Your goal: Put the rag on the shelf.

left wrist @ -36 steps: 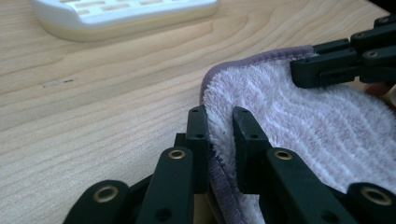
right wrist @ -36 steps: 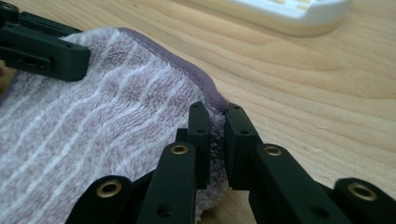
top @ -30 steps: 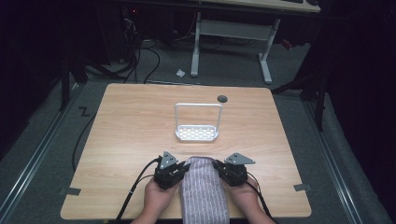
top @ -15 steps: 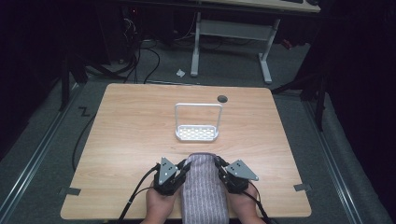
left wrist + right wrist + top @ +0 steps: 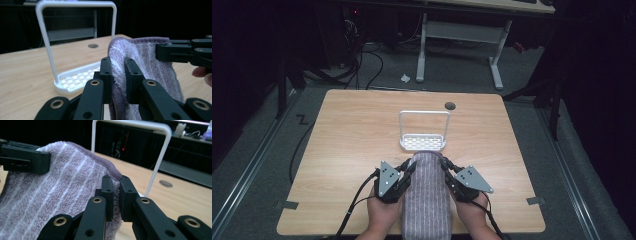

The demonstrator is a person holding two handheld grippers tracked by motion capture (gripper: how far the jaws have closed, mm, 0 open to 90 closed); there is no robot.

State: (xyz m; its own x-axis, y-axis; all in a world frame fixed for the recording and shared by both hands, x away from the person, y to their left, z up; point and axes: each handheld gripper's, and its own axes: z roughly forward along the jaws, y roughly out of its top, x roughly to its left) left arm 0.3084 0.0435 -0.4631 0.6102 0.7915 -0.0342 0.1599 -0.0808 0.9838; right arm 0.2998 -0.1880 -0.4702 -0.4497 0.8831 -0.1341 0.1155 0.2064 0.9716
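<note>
Heads up, your left gripper [image 5: 410,167] and right gripper [image 5: 445,166] are each clamped tight on a far corner of the striped towel [image 5: 426,197] at bottom centre, just short of the white rack [image 5: 423,131]; uneven pulling could slip a corner loose.

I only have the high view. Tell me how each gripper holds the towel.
Observer: The left gripper pinches the towel edge between its fingers.
Operator: Report the right one.
Observer: The right gripper is shut on the opposite edge, just below the hem.
Operator: Give me the height against the rack.
Observer: In the left gripper view the towel's top edge sits well below the white rack top bar, and the rack stands beyond it.
</note>
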